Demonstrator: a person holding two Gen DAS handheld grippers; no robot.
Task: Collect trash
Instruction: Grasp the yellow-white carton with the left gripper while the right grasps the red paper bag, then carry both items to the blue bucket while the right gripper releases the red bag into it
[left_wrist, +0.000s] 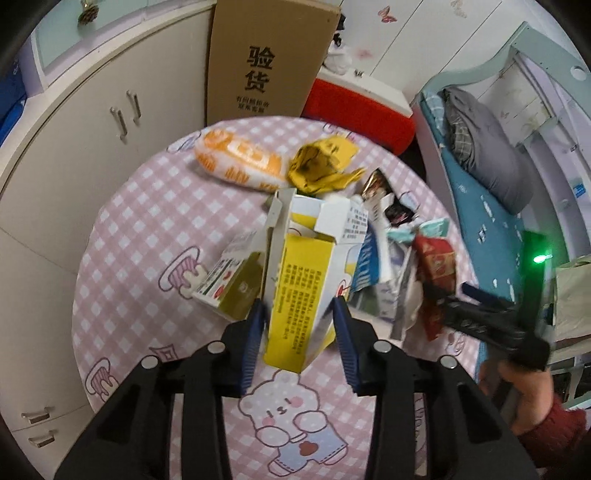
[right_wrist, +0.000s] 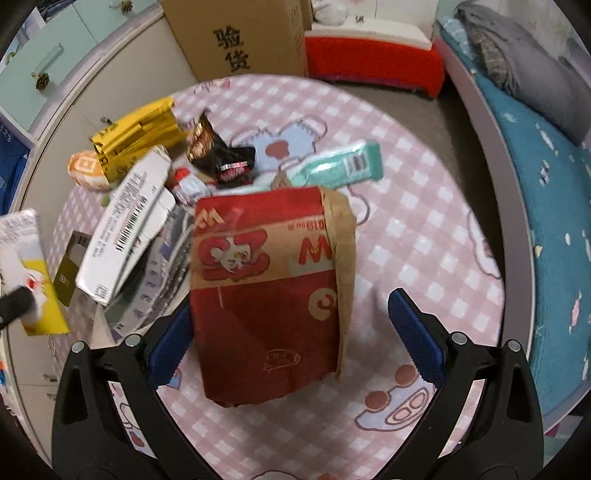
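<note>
Your left gripper (left_wrist: 299, 314) clamps the yellow-and-white carton (left_wrist: 301, 280), both blue pads pressed on its lower sides, above the pink checked tablecloth (left_wrist: 140, 236). Only the left wrist view shows the orange snack bag (left_wrist: 240, 160) beyond those jaws and your right hand (left_wrist: 524, 384). In the right wrist view, your right gripper (right_wrist: 295, 332) stands wide around the red paper bag (right_wrist: 269, 291): the left pad touches it, the right pad is clear. Ahead lies a mint wrapper (right_wrist: 340, 166); a white barcode box (right_wrist: 129, 225) sits left.
</note>
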